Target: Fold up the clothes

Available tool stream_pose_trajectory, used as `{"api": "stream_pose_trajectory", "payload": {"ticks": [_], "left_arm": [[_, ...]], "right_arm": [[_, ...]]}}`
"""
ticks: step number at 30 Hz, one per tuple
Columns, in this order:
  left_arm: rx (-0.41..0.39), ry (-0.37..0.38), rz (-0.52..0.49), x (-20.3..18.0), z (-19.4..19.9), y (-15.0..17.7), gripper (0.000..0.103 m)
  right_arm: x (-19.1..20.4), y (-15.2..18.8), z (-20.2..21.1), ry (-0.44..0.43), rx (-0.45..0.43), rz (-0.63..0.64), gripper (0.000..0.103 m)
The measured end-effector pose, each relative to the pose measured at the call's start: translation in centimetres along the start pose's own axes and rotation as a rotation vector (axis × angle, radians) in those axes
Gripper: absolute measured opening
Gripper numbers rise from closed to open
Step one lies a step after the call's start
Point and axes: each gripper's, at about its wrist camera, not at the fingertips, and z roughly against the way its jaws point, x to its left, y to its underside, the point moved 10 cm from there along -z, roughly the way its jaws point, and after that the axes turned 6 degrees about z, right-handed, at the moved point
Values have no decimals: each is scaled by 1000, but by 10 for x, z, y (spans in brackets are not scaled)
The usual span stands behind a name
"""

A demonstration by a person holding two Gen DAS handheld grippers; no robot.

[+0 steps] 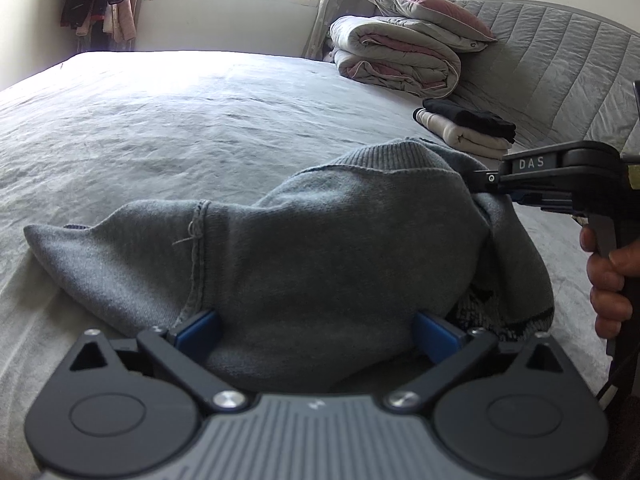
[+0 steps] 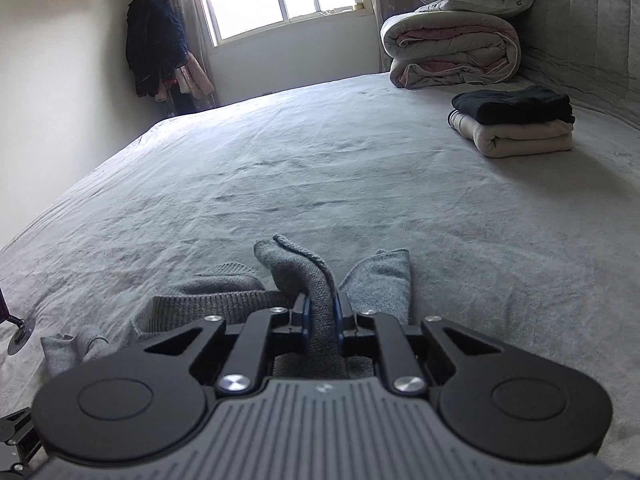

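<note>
Two hand-held grippers on one grey sweater (image 1: 320, 248), bunched at the bed's (image 1: 180, 132) near edge. Left gripper (image 1: 316, 332) wide, cloth between pads, unclamped. Right gripper (image 2: 320, 314) pinches a knit fold. Risk: single pinch slips, sweater slumps (loose knit). Open bed ahead; folded stack (image 2: 516, 120) far right.

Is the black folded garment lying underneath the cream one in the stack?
No: the black garment lies on top of the folded cream garment on the bed.
</note>
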Motion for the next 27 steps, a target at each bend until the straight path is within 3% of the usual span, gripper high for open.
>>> {"api": "stream_pose_trajectory", "payload": {"ticks": [7,16,19,23,27], "left_arm": [[24,-2,-50,-3,2,4,102],[24,-73,-259,-16,1,19,102],[31,-65,-243,-15,4,18,102],[50,-34,-210,-11,11,13,102],[50,12,-116,-4,22,1,102]], "right_arm": [[-43,12,25,72,-15,-67,12],[-72,47,45,99,52,-135,12],[-78,59,42,128,86,-128,5],[-84,69,42,118,110,-152,5],[-85,64,48,112,108,-147,8]]}}
